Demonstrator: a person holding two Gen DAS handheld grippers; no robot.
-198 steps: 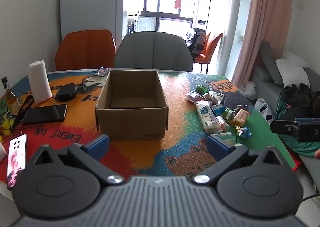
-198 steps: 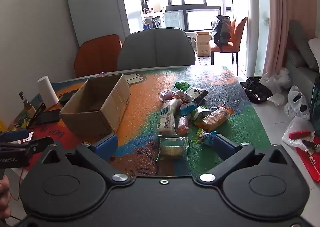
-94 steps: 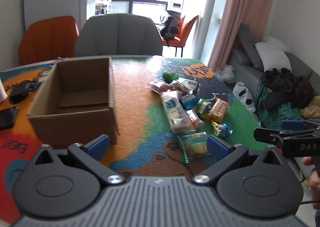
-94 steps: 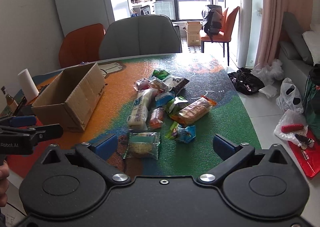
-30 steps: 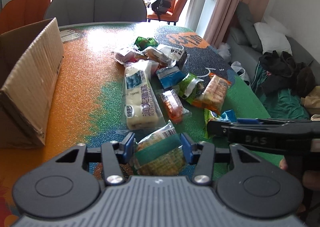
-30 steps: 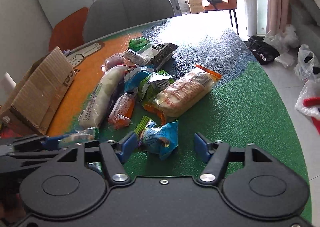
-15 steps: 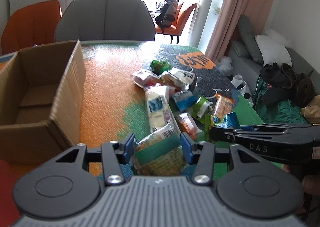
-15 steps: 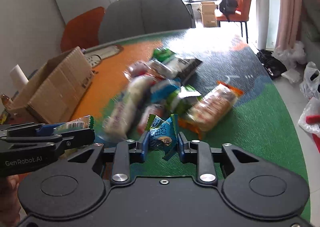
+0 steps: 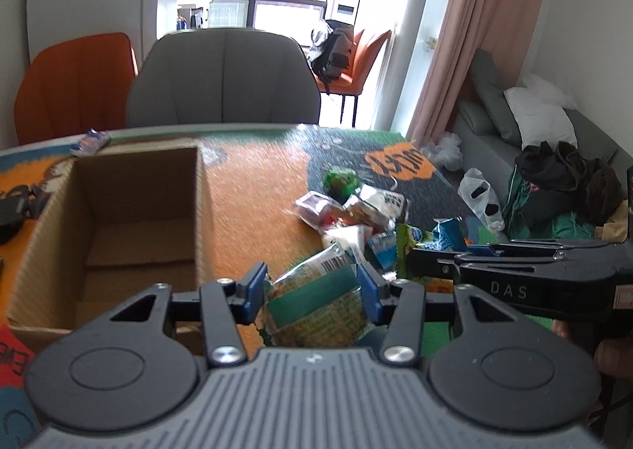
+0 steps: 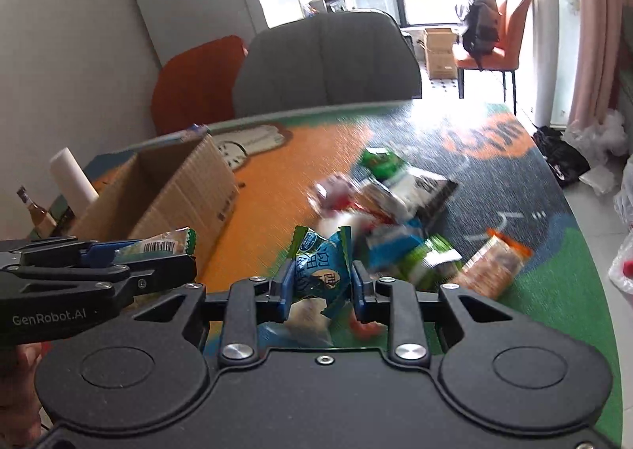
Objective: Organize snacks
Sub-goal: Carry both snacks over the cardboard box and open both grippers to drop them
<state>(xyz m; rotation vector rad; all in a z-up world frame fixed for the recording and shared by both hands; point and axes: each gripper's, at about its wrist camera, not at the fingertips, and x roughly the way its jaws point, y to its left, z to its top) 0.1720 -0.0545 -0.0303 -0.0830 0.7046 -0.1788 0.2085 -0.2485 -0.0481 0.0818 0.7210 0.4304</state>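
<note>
My left gripper [image 9: 312, 290] is shut on a clear snack packet with a green band [image 9: 316, 300], held above the table. Its far end [image 10: 166, 242] also shows at the left of the right wrist view. My right gripper [image 10: 318, 285] is shut on a small blue and green snack packet [image 10: 320, 269], also lifted off the table. An open, empty cardboard box [image 9: 114, 227] [image 10: 166, 192] stands to the left of both grippers. A pile of several snack packets [image 9: 352, 207] [image 10: 395, 219] lies on the table beyond them.
The colourful table [image 9: 257, 180] carries a white paper roll [image 10: 73, 180] and a bottle [image 10: 35, 215] beyond the box. A grey chair [image 9: 223, 81] and an orange chair [image 9: 75, 85] stand at the far side. The table edge curves off at the right, above the floor [image 10: 593, 219].
Both grippers rose from the table, each carrying its packet, and swung left so the box comes into view. The right gripper closed on the blue packet a second ago.
</note>
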